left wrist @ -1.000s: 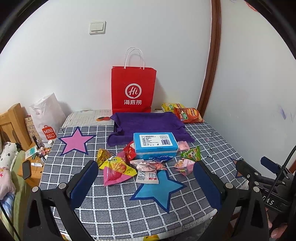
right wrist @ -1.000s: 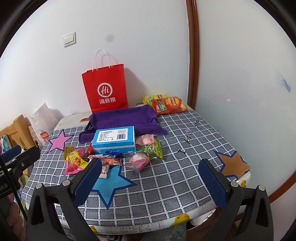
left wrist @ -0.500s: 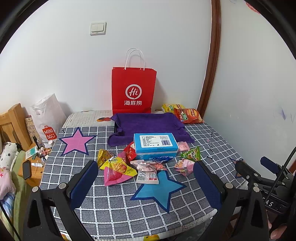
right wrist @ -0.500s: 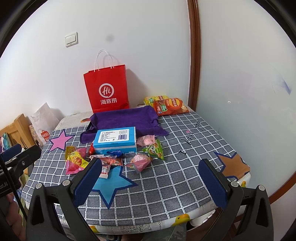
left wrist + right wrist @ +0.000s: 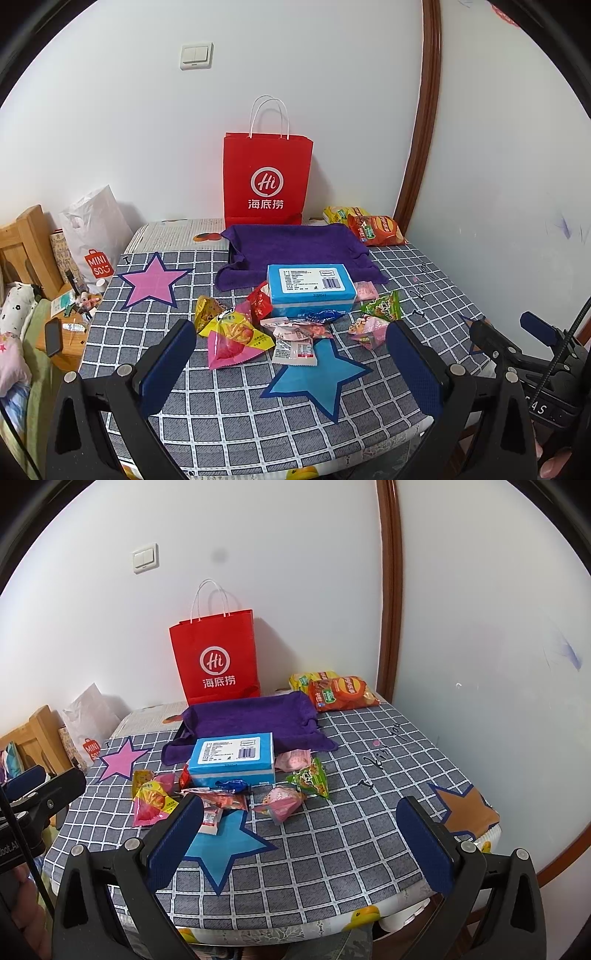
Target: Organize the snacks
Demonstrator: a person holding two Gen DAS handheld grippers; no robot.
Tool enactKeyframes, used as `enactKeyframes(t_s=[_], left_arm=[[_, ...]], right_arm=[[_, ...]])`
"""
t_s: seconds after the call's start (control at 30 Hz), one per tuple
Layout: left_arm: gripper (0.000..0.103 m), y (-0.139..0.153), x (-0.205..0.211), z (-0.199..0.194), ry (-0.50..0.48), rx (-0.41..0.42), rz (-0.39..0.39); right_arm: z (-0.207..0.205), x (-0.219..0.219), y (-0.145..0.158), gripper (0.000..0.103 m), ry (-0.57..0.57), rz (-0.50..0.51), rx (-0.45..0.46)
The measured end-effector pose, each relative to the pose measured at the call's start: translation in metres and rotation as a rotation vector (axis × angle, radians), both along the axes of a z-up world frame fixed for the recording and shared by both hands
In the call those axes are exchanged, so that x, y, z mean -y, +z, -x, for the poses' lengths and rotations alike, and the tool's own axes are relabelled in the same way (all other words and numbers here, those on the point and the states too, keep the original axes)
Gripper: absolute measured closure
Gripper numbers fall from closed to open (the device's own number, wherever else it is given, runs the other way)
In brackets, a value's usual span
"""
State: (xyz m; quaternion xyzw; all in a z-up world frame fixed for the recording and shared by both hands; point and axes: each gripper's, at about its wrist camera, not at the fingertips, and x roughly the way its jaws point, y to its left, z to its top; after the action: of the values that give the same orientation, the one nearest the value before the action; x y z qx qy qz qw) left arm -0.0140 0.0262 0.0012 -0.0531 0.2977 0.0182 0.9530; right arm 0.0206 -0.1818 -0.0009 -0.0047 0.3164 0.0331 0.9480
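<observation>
Several small snack packets [image 5: 236,336] [image 5: 284,803] lie scattered in the middle of a checked tablecloth [image 5: 229,413], around a blue box [image 5: 310,286] [image 5: 234,758]. Behind it is a tray lined with a purple cloth [image 5: 295,243] [image 5: 251,716]. Two chip bags [image 5: 375,229] [image 5: 341,692] lie at the back right. My left gripper [image 5: 291,369] is open and empty above the table's near edge. My right gripper [image 5: 299,845] is open and empty too, to the right of the left one.
A red paper bag [image 5: 267,177] [image 5: 216,661] stands against the wall behind the tray. A white Miniso bag [image 5: 94,236] and a wooden shelf [image 5: 27,243] stand left of the table. The wall [image 5: 498,664] closes the right side.
Both grippers have shifted slightly, so the scene sits a little lower in both views. Nothing on the table has moved.
</observation>
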Motion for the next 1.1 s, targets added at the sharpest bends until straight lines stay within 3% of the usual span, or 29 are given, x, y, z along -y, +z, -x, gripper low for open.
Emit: enactKeyframes(t_s=[0.67, 1.1], left_arm=[[0.0, 0.0, 0.0, 0.0, 0.001, -0.001, 0.003], [0.0, -0.022, -0.004, -0.018, -0.005, -0.041, 0.022]], right_arm=[[0.007, -0.001, 0.004, 0.0, 0.01, -0.002, 0.016], [-0.005, -0.004, -0.013, 0.0, 0.025, -0.003, -0.012]])
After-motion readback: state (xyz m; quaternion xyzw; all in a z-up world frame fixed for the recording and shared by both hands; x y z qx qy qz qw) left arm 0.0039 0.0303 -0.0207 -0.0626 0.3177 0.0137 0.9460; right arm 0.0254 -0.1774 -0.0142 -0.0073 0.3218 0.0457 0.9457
